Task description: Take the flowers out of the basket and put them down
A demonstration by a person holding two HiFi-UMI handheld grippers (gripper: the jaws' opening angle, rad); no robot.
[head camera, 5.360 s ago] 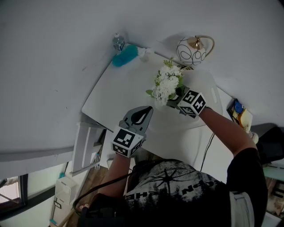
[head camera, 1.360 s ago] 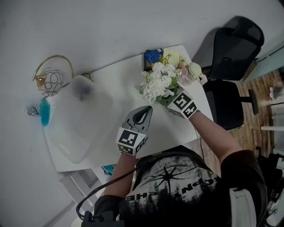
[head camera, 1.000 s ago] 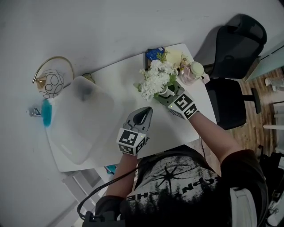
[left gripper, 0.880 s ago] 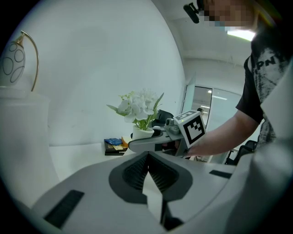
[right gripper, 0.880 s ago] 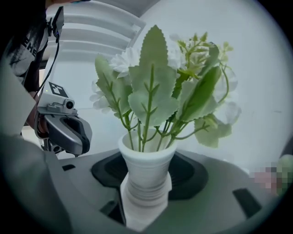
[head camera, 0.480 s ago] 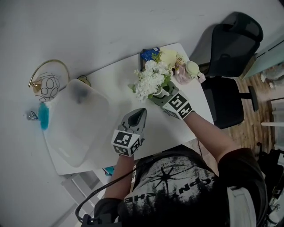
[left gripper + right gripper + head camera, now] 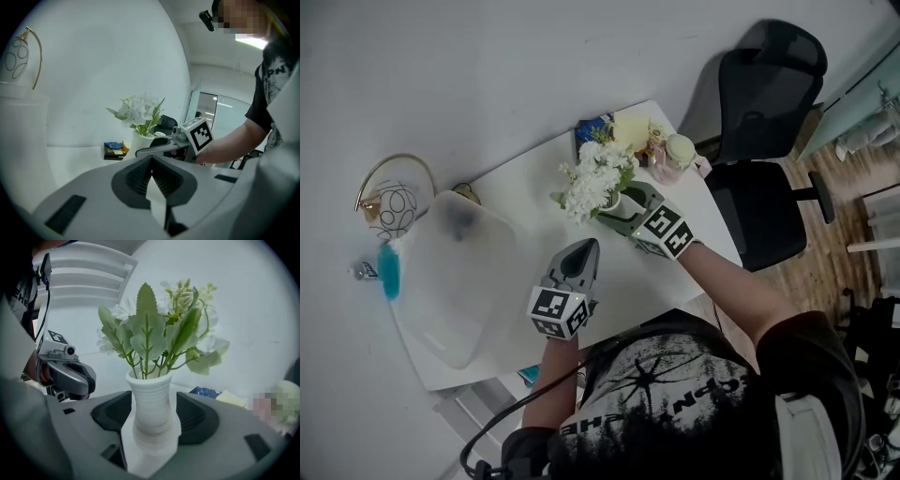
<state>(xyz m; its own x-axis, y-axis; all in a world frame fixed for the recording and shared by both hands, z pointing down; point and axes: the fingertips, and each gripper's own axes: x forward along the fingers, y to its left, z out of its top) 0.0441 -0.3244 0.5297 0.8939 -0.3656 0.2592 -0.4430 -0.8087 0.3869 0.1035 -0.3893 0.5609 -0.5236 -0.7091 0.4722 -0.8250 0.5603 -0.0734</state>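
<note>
I am looking down on a white worktop [image 7: 628, 281] pushed up against a pale wall, with a black office chair [image 7: 759, 94] off its right end. A translucent tub [image 7: 441, 291] takes up the left part of the worktop. My right gripper [image 7: 614, 208] reaches across to the far right area, where the flowers [image 7: 589, 183], white blooms with green leaves, stand upright in a small ribbed white vase [image 7: 151, 401]. The vase sits on the worktop, well apart from the tub. In the right gripper view the vase is between the jaws, which have just been opening and now stand wide. The pads sit close on either side of it and are not pressing on it. My left gripper [image 7: 584, 251] is held over the middle of the worktop nearer to me, between the tub and the vase. It points towards the flowers, and its jaws are closed tip to tip with nothing in them. Behind the tub, by the wall, is a wire ball ornament with a gold hoop [image 7: 389, 202], and a turquoise brush [image 7: 389, 270] lies just beside the tub's left edge. Just past the vase at the far corner are a dark blue booklet [image 7: 592, 127], a yellow notepad [image 7: 630, 129] and a small pale green and pink thing [image 7: 675, 155] that I cannot make out
</note>
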